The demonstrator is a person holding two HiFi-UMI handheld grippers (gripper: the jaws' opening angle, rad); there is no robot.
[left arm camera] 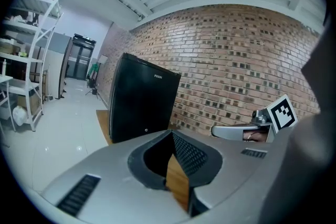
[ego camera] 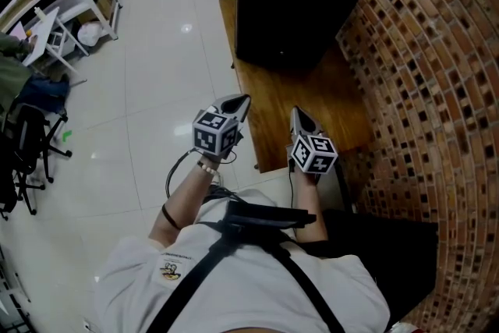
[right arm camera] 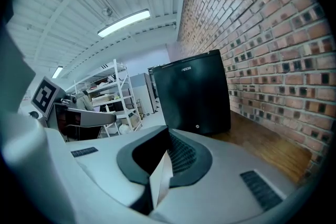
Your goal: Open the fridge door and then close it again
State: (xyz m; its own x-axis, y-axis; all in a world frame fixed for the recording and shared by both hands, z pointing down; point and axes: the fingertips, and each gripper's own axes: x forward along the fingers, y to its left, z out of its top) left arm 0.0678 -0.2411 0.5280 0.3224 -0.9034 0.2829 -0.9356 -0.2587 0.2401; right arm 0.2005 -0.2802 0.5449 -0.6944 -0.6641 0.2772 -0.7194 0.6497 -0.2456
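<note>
The black fridge stands upright with its door closed at the far end of the wooden counter, hard by the brick wall, its front facing the person. It is straight ahead of both claws and well apart from them. The left claw and right claw are both pinched fully together with nothing in them, side by side over the counter's near end. I'd say neither is clearly nearer, and I can't tell which edge of the door swings free.
</note>
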